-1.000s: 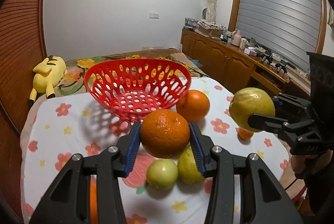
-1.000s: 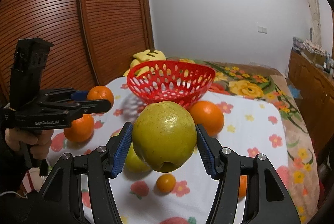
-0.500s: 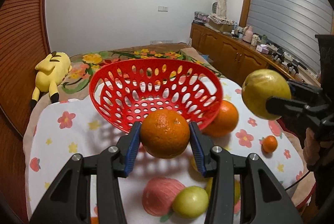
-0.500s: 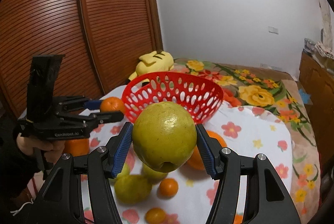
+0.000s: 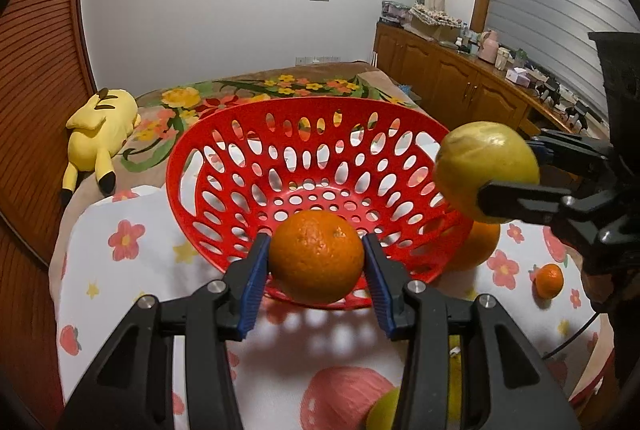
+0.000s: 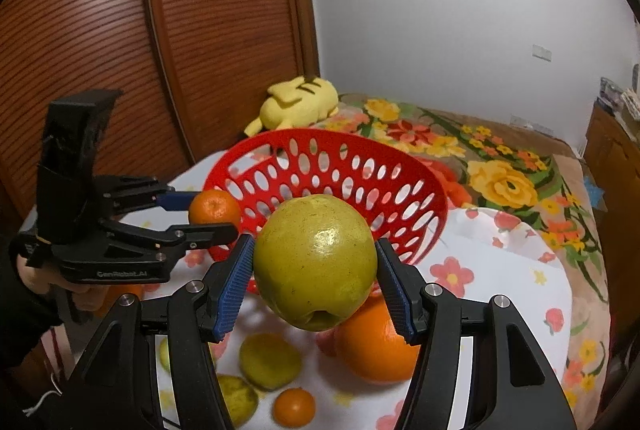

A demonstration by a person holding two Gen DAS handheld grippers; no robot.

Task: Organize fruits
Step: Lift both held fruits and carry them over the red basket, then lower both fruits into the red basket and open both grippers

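My left gripper (image 5: 316, 272) is shut on an orange (image 5: 316, 256) and holds it above the near rim of the empty red perforated basket (image 5: 240, 165). My right gripper (image 6: 316, 270) is shut on a large yellow-green pear (image 6: 316, 262) and holds it above the basket's (image 6: 400, 197) right rim; the pear also shows in the left wrist view (image 5: 486, 169). The left gripper with its orange (image 6: 214, 207) shows in the right wrist view at the basket's left side.
A big orange (image 6: 376, 346), a small mandarin (image 6: 294, 406) and yellow-green fruits (image 6: 270, 360) lie on the flowered tablecloth (image 5: 136, 270) near the basket. A yellow plush toy (image 5: 100, 121) lies on the bed behind. A wooden cabinet (image 5: 448, 77) stands at the right.
Both grippers have risen and moved forward to the basket with their fruits held. The basket now looms larger and the loose fruits have dropped low in both views.
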